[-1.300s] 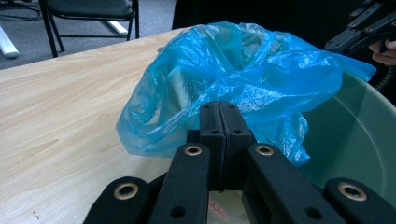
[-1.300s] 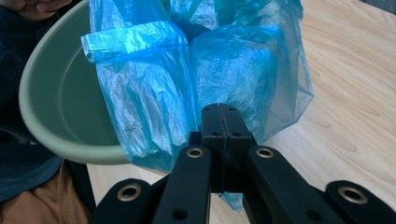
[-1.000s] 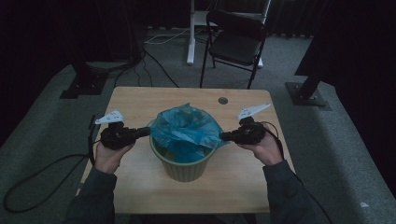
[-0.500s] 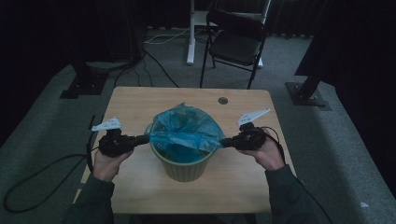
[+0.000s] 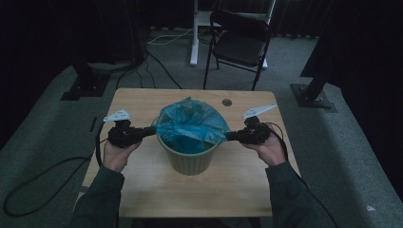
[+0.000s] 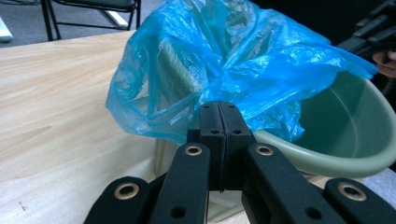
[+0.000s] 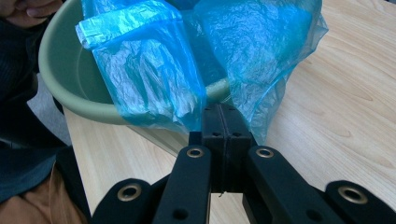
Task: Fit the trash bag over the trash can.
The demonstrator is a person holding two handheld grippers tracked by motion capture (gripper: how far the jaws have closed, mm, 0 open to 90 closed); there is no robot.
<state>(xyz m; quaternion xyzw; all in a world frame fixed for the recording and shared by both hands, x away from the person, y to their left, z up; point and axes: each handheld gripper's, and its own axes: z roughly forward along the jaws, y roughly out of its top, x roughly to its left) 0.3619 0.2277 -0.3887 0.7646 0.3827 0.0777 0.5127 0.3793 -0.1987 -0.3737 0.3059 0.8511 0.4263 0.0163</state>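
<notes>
Compared to a second ago, the left gripper (image 5: pixel 151 131) has slid out toward the left edge of the tabletop (image 5: pixel 142 190) and dragged its side of the blue plastic bag (image 5: pixel 190 126) with it, so the bag's mouth looks stretched wider across the bin now. The right gripper (image 5: pixel 229 137) hasn't really gone anywhere.

The green waste bin (image 5: pixel 189 161) sits pretty much in the middle of the tabletop, between the two hands. The bag is bunched up in and over its top, with the far-left part of the rim already covered and plastic hanging down the outside there. In the left gripper view you can see the near-right stretch of rim (image 6: pixel 327 163) is bare, with the smooth green inside wall showing. Can't tell if there's anything in the bin besides the bag; what shows of the inside looks like just plastic.

Fingers: both pairs are pressed together, each pinching a bit of the bag's edge. In the left gripper view the fingers (image 6: pixel 211 126) sit tight with blue film (image 6: pixel 224 60) coming out right above them, and same deal in the right gripper view, fingers (image 7: pixel 212 123) clamped on the film (image 7: pixel 154 70) just beside the rim (image 7: pixel 60 88).

Far side of the tabletop there's a small round hole (image 5: pixel 226 102), and past that a black folding chair (image 5: pixel 240 45) on the floor.
</notes>
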